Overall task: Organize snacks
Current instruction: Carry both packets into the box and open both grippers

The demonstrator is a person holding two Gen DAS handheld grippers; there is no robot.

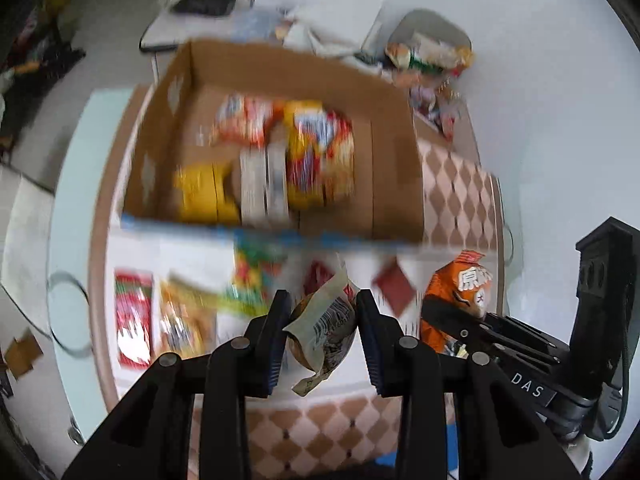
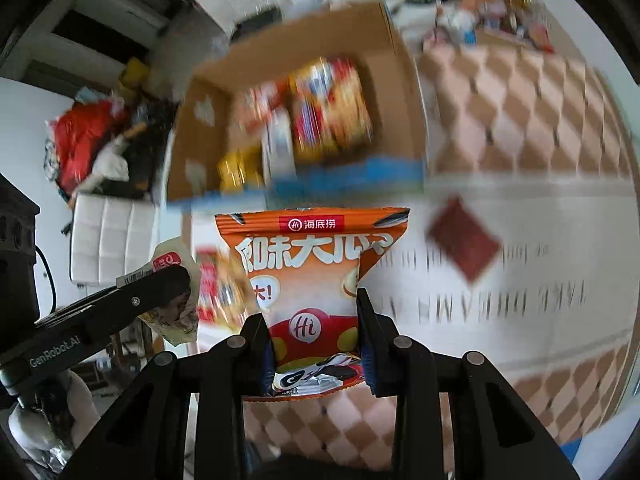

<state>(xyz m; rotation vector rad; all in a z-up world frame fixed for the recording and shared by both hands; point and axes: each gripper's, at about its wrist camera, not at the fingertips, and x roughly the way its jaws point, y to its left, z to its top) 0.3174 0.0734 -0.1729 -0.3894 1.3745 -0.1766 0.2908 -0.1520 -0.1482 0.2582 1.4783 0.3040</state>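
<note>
Left gripper (image 1: 322, 336) is clamped on a crumpled pale snack packet (image 1: 326, 330) with a barcode; right gripper (image 2: 316, 334) is clamped on an orange snack bag (image 2: 310, 276) with white lettering. Both are held up off the surface, side by side. Ahead of both grippers sits an open cardboard box (image 1: 394, 184) with a blue front edge, holding blurred red and yellow snack packs (image 1: 316, 156). Below the grippers is a tablecloth (image 2: 528, 112) in a tan diamond pattern with a white printed band; loose packets (image 1: 134, 314) lie on it left of the left gripper. Beyond the box: more snacks (image 1: 430, 56) piled on the table, white floor, a white chair (image 2: 108, 228), dark clutter.
</note>
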